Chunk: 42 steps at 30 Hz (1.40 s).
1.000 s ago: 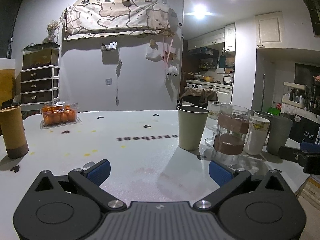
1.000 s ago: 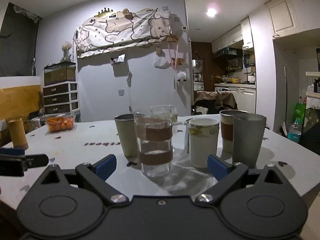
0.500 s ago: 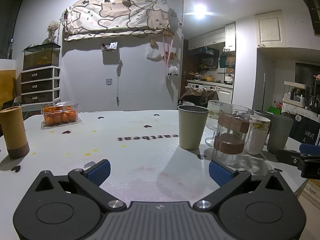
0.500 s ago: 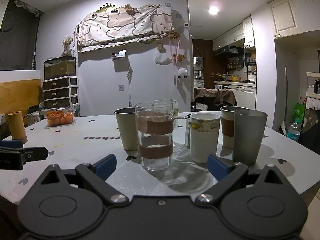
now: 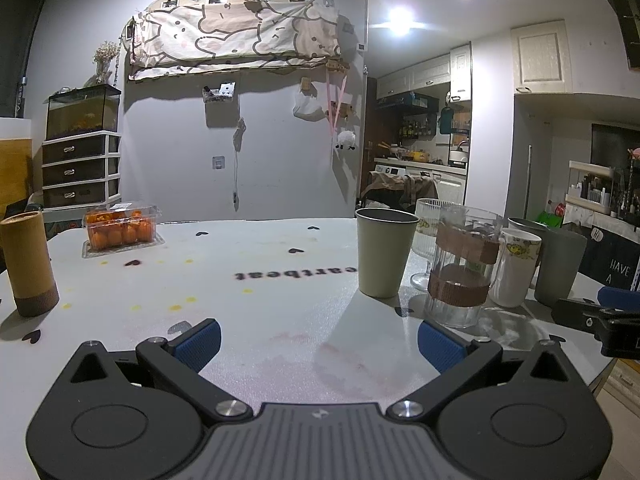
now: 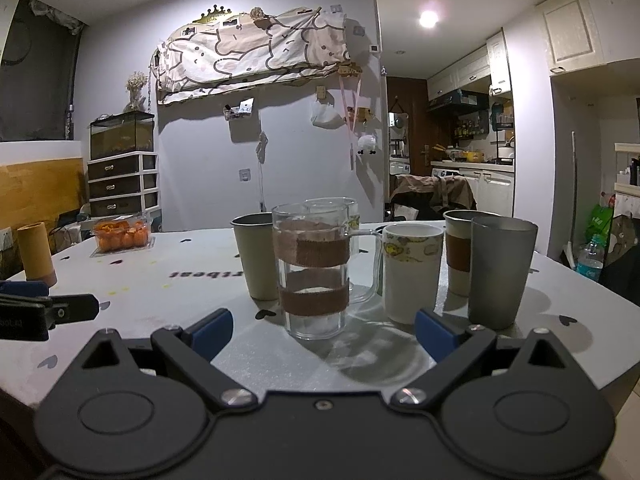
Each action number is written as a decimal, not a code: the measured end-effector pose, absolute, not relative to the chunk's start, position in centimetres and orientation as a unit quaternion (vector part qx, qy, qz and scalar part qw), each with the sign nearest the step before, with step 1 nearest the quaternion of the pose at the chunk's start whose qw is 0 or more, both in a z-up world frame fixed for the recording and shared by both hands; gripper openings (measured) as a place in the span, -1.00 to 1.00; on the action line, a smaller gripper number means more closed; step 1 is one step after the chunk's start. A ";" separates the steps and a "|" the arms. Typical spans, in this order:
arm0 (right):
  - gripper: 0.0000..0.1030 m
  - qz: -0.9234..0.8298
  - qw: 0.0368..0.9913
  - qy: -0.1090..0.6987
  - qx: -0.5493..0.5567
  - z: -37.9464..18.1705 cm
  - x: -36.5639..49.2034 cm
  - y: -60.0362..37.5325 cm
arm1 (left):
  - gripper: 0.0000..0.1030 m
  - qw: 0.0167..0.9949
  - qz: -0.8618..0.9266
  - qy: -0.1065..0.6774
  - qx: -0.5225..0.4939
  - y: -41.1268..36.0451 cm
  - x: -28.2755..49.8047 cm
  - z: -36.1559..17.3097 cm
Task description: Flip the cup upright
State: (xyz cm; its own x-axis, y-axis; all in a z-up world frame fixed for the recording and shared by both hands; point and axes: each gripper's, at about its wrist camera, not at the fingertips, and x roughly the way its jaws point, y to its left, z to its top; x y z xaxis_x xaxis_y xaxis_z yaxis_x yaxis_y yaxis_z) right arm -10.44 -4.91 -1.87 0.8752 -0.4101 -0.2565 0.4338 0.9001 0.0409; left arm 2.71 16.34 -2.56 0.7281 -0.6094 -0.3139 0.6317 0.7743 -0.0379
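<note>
White table (image 6: 208,280) bearing a cluster of upright cups toward its right edge: glass mug (image 6: 312,272) foremost, beige cup (image 6: 254,256), white mug (image 6: 412,272), grey tumbler (image 6: 500,268). Left gripper (image 5: 318,338) and right gripper (image 6: 322,330): fingers spread wide, holding nothing.

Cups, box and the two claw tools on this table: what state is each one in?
Left gripper: open, empty.
Right gripper: open, empty.
Beige cup: upright.
Glass mug: upright, looks empty.
White mug: upright.
Grey cup: upright.
Orange box: closed.
</note>
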 end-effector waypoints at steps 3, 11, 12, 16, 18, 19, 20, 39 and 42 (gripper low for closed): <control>0.91 -0.219 0.967 0.122 0.049 -1.9 -10.4 -4.8 | 1.00 0.929 -0.334 0.156 0.035 16.3 2.7 -2.5; 0.91 -0.217 0.967 0.122 0.049 -2.0 -10.4 -4.8 | 1.00 0.929 -0.334 0.156 0.035 16.2 2.7 -2.5; 0.91 -0.217 0.967 0.122 0.049 -2.0 -10.4 -4.8 | 1.00 0.929 -0.334 0.156 0.035 16.2 2.7 -2.5; 0.91 -0.217 0.967 0.122 0.049 -2.0 -10.4 -4.8 | 1.00 0.929 -0.334 0.156 0.035 16.2 2.7 -2.5; 0.91 -0.217 0.967 0.122 0.048 -2.0 -10.4 -4.8 | 1.00 0.929 -0.334 0.156 0.035 16.2 2.7 -2.5; 0.91 -0.216 0.967 0.122 0.048 -2.0 -10.4 -4.8 | 1.00 0.929 -0.334 0.156 0.035 16.2 2.7 -2.5; 0.91 -0.216 0.967 0.122 0.048 -2.0 -10.4 -4.8 | 1.00 0.929 -0.334 0.156 0.035 16.2 2.7 -2.5; 0.91 -0.216 0.967 0.123 0.048 -2.0 -10.4 -4.8 | 1.00 0.929 -0.333 0.156 0.036 16.2 2.6 -2.5; 0.91 -0.215 0.967 0.124 0.048 -2.2 -10.2 -5.0 | 1.00 0.929 -0.334 0.156 0.036 16.2 2.6 -2.5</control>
State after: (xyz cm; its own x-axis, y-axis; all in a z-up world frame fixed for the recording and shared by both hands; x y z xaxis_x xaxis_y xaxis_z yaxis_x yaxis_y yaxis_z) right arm -10.19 -4.97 -2.20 0.8766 -0.4050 -0.2600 0.4289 0.9025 0.0403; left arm 2.64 16.21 -2.47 0.7287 -0.6088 -0.3136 0.6311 0.7748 -0.0378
